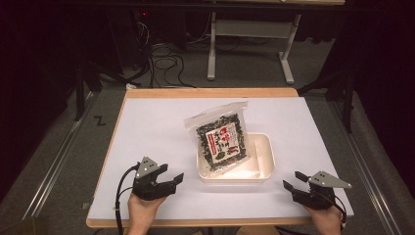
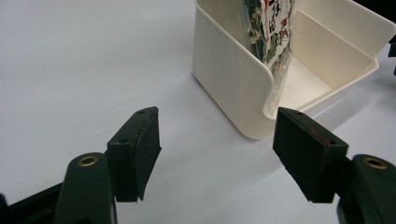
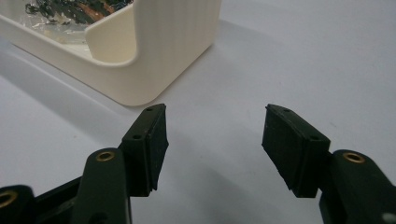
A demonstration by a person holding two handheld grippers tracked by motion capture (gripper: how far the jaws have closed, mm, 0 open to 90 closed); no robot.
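Note:
A clear bag of dark dried seaweed with a red and white label (image 1: 221, 141) leans in a cream plastic bin (image 1: 268, 159) at the middle of the white table top; its upper half sticks out past the bin's far left rim. The bag (image 2: 273, 32) stands inside the bin (image 2: 229, 79) in the left gripper view. My left gripper (image 1: 177, 179) rests open on the table, left of the bin, with nothing between its jaws. My right gripper (image 1: 292, 181) rests open to the right of the bin (image 3: 154, 60), also holding nothing.
The white board (image 1: 147, 127) lies on a wooden table with bare surface all around the bin. Beyond the far edge are a grey floor, loose cables (image 1: 164, 63) and a white table frame (image 1: 249, 39). Metal rails run along both sides.

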